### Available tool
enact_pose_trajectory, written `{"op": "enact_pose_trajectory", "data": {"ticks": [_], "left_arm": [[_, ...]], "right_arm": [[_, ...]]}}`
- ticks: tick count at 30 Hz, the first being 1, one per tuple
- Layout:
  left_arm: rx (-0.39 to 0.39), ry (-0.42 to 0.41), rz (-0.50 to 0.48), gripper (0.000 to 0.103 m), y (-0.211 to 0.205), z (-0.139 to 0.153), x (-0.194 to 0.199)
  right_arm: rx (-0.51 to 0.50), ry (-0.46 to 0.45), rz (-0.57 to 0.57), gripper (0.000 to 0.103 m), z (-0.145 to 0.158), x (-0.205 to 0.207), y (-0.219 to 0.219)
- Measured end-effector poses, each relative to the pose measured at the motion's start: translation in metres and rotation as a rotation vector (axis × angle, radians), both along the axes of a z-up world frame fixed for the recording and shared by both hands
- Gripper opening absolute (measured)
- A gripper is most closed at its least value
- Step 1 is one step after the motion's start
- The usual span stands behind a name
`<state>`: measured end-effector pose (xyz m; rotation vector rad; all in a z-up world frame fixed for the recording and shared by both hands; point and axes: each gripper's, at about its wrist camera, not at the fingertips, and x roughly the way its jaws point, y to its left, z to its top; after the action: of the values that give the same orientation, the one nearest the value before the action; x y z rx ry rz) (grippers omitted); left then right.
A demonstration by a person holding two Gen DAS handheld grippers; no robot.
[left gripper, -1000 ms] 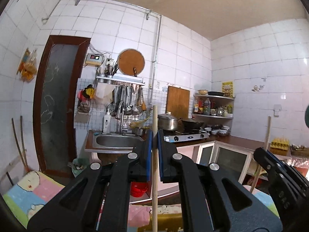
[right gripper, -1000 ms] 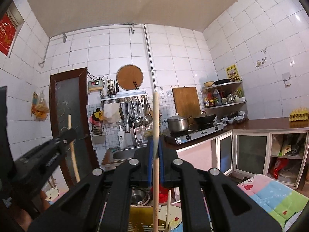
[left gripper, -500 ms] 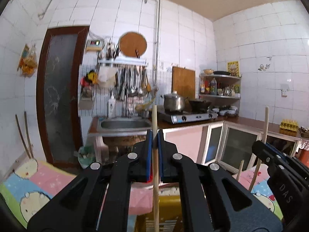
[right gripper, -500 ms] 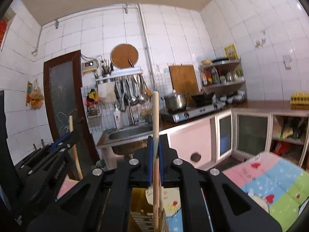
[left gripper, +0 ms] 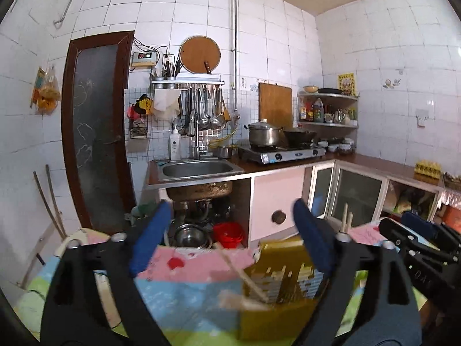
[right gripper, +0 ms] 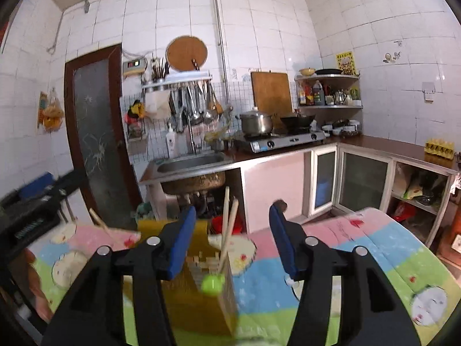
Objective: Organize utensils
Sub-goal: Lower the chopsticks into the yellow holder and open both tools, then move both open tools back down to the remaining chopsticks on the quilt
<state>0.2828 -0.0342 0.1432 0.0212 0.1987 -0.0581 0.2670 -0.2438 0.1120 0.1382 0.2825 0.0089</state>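
Both grippers opening over the utensil box

The left gripper point(left gripper: 230, 239) spreads wide, a wooden stick point(left gripper: 245, 276) loose between its jaws, leaning in the yellow box point(left gripper: 276, 311). The right gripper point(right gripper: 233, 239) is parting; two sticks point(right gripper: 227, 236) stand free in the box on the patterned cloth point(right gripper: 360, 248).

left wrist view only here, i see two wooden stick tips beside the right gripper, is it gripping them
Observer: No. In the right wrist view the right gripper has its jaws opening, and the two wooden sticks stand loose between them, touching neither pad.
Operator: where do the sticks end
Observer: They lean down into the yellow slotted box below that gripper.
Operator: anything on the ends
Observer: A blurred green round blob shows at their lower end. I cannot tell what it is.
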Motion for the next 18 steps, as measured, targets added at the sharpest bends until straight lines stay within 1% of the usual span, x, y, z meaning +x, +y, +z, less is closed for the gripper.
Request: {"op": "enact_pose_trajectory", "data": {"ticks": [1, 2, 4, 7, 10, 12, 16, 18], "left_arm": [[0.006, 0.006, -0.002, 0.096, 0.003, 0.000, -0.008], [0.010, 0.011, 0.000, 0.098, 0.007, 0.000, -0.015], [0.008, 0.034, 0.005, 0.098, 0.016, -0.004, -0.032], [0.015, 0.134, 0.014, 0.098, 0.024, -0.020, -0.045], [0.028, 0.248, 0.020, 0.098, 0.029, -0.047, -0.052], [0.036, 0.321, 0.021, 0.098, 0.031, -0.071, -0.055], [0.074, 0.419, 0.027, 0.098, 0.031, -0.114, -0.055], [0.071, 0.477, 0.032, 0.098, 0.033, -0.135, -0.053]], "right_arm": [[-0.005, 0.019, 0.000, 0.054, -0.002, -0.009, 0.001], [-0.006, 0.036, 0.006, 0.055, -0.004, -0.018, 0.001], [-0.002, 0.062, 0.009, 0.057, -0.009, -0.031, 0.003], [-0.007, 0.106, 0.018, 0.058, -0.022, -0.052, 0.010], [-0.056, 0.149, 0.024, 0.059, -0.039, -0.069, 0.021], [-0.069, 0.192, 0.040, 0.059, -0.055, -0.079, 0.026], [-0.094, 0.279, 0.051, 0.060, -0.090, -0.089, 0.035], [-0.106, 0.316, 0.050, 0.060, -0.107, -0.090, 0.037]]}}
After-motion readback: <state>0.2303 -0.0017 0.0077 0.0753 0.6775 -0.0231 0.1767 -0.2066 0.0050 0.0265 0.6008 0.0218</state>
